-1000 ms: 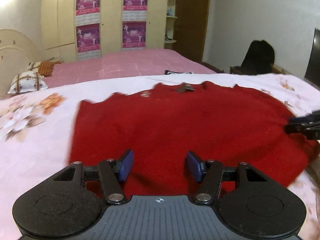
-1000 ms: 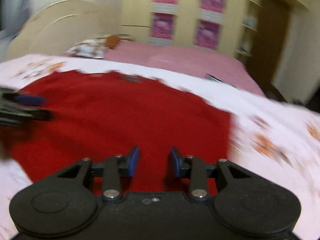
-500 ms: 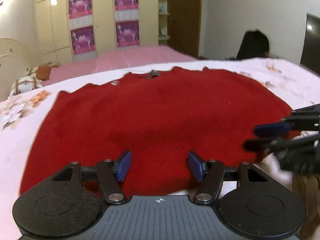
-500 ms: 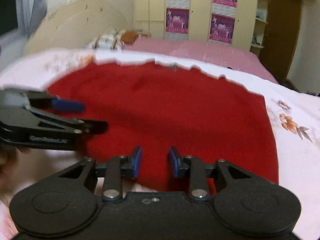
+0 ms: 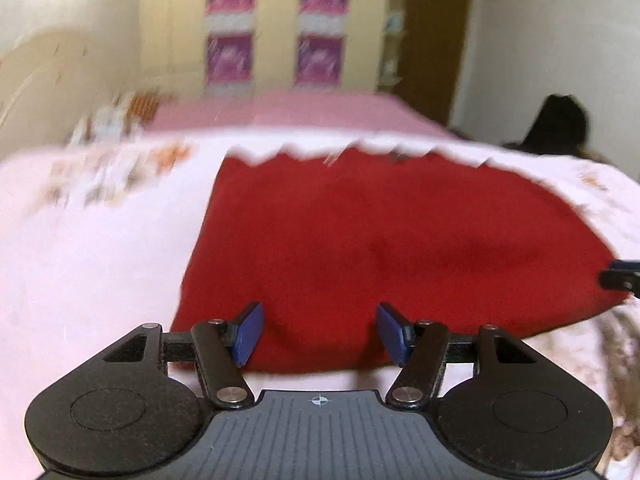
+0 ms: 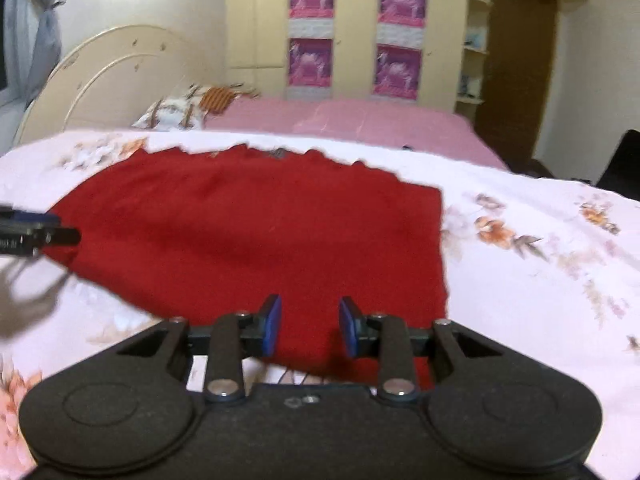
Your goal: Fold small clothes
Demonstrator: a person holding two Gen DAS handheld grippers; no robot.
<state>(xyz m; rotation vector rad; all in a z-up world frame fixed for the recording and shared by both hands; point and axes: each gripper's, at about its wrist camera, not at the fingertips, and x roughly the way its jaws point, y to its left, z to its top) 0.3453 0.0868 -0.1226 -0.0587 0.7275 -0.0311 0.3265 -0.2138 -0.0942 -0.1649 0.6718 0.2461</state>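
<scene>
A red knitted garment (image 5: 380, 248) lies flat on the floral bedspread (image 5: 92, 248); it also shows in the right wrist view (image 6: 256, 240). My left gripper (image 5: 318, 334) is open and empty, low over the garment's near edge towards its left corner. My right gripper (image 6: 309, 327) is open and empty over the near edge towards the garment's right corner. The right gripper's tip shows at the right edge of the left wrist view (image 5: 620, 274). The left gripper's tip shows at the left edge of the right wrist view (image 6: 36, 232).
A pink bed (image 6: 352, 124) with pillows (image 6: 180, 114) lies behind, against a cream headboard (image 6: 104, 76). A wardrobe with purple posters (image 6: 356, 36) and a brown door (image 6: 516, 76) stand at the back. A dark shape (image 5: 556, 124) sits at the far right.
Both grippers have moved apart, the left towards the garment's left side and the right towards its right side. Both stay open. The garment lies as before.
</scene>
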